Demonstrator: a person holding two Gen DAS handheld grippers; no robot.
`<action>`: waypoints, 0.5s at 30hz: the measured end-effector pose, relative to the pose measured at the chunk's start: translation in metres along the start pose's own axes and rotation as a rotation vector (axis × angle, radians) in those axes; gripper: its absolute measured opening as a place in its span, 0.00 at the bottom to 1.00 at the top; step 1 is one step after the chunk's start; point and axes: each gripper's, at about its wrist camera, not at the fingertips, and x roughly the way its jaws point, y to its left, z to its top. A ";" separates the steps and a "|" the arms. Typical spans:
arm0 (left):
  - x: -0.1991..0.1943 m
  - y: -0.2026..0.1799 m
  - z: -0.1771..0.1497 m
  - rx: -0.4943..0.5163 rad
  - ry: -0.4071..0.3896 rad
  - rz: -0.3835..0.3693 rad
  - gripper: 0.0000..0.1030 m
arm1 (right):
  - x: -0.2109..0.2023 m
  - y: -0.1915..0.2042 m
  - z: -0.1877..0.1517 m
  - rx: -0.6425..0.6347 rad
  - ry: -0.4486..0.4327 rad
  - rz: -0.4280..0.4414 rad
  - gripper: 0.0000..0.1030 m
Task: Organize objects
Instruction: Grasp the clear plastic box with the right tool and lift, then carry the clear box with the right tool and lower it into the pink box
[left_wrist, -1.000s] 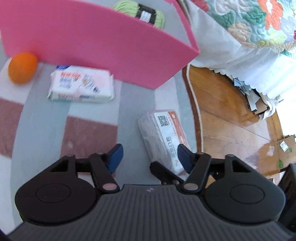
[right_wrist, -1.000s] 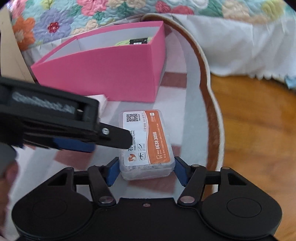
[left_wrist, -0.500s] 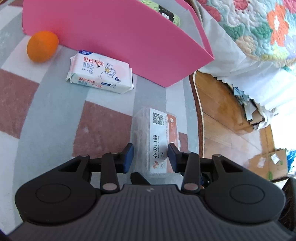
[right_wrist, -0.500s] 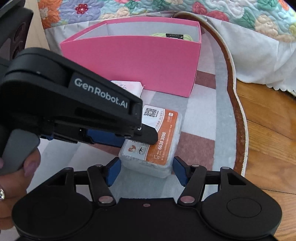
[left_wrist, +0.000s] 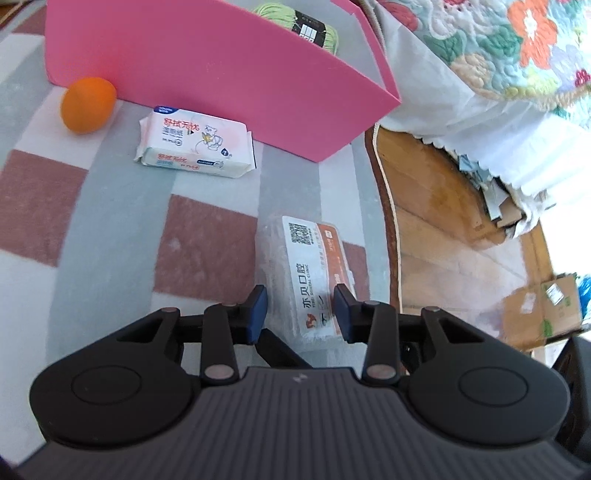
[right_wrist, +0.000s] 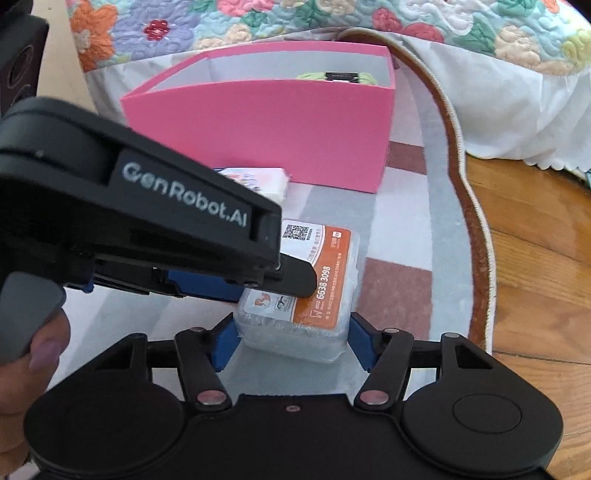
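Note:
A clear plastic box with an orange-and-white label (left_wrist: 310, 273) lies on the striped rug. My left gripper (left_wrist: 300, 312) has closed its blue fingers around the box's near end, touching both sides. My right gripper (right_wrist: 291, 338) is open, its fingers on either side of the same box (right_wrist: 314, 280) from another side, not pressing it. The left gripper's black body (right_wrist: 147, 218) crosses the right wrist view. A pink storage box (left_wrist: 207, 70) stands behind, holding a green yarn skein (left_wrist: 295, 22).
A pack of wet wipes (left_wrist: 195, 146) and an orange (left_wrist: 88, 104) lie on the rug in front of the pink box (right_wrist: 266, 133). The rug's brown edge (right_wrist: 476, 236) borders wooden floor on the right. A quilted bed (right_wrist: 332, 18) stands behind.
My left gripper moved right over the plastic box and narrowed its fingers onto it. The right gripper stayed open around the box; the view shifted as the box tilted slightly.

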 end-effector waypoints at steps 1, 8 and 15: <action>-0.005 -0.001 -0.002 0.002 0.001 0.003 0.36 | -0.003 0.002 -0.001 -0.006 0.000 0.005 0.65; -0.045 -0.010 -0.012 0.019 -0.031 0.010 0.37 | -0.032 0.018 -0.001 -0.071 -0.021 0.030 0.65; -0.094 -0.028 -0.012 0.057 -0.142 0.028 0.38 | -0.067 0.037 0.014 -0.100 -0.102 0.043 0.65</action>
